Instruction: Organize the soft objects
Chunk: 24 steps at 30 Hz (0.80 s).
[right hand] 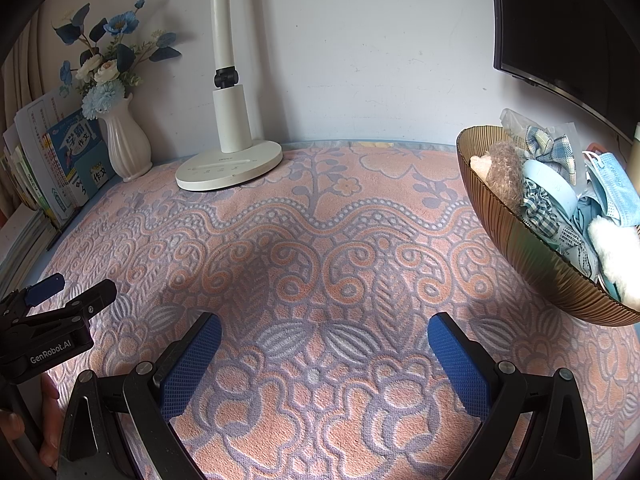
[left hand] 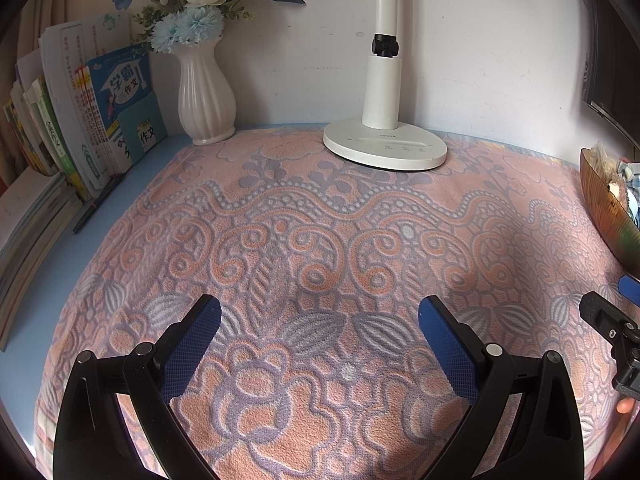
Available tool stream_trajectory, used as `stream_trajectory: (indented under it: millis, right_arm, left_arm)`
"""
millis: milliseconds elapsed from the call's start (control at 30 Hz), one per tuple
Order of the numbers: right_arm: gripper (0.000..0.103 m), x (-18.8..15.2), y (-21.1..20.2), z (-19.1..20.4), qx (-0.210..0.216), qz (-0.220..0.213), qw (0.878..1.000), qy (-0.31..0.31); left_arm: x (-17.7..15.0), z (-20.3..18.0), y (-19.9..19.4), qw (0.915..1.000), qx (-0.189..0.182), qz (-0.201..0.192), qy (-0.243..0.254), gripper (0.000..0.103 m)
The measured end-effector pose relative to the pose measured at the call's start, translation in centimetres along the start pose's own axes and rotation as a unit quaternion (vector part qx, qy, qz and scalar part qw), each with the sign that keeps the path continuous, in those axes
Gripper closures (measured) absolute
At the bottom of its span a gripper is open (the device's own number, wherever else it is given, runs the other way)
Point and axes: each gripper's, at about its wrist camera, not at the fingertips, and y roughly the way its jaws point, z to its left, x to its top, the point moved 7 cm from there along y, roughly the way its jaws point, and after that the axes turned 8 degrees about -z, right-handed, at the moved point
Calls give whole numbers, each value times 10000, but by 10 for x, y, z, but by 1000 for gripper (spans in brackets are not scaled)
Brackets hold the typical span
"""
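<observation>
An amber ribbed bowl stands at the right of the towel-covered table and holds several soft things: a brown fuzzy toy, checked scrunchies, a blue face mask, a white fluffy piece. Its rim also shows in the left wrist view. My left gripper is open and empty above the pink and grey patterned towel. My right gripper is open and empty, left of and below the bowl. The left gripper also shows in the right wrist view at the left edge.
A white desk lamp stands at the back by the wall. A white vase with blue and white flowers and a row of books stand at the back left. A pen lies by the books. A dark monitor hangs at the right.
</observation>
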Motion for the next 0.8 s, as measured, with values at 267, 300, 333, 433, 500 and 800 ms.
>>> stream_trajectory:
  millis: [267,300,333,433,500,800]
  right_arm:
    - [0,0,0,1,-2,-3,10000,10]
    - [0,0,-1,1,2,-4,10000,13]
    - [0,1,-1,1,11,-1,10000,7]
    - [0,1,-1,1,4,-3,10000,6]
    - [0,1,-2,1,-3,1,10000,1]
    - [0,0,0,0,-3,9,10000,-11]
  left_arm:
    - [-1,0,0,10000,21,2,0,4]
    - [0,1,0,10000,23,0,1,4]
    - [0,1,0,10000,17,-2,2,4]
    - [0,1,-1,10000,10,-11,6,4]
    - [0,1,-1,10000,13,-11,4,4]
    - [-1,0,-1,10000,20,-13,0,4]
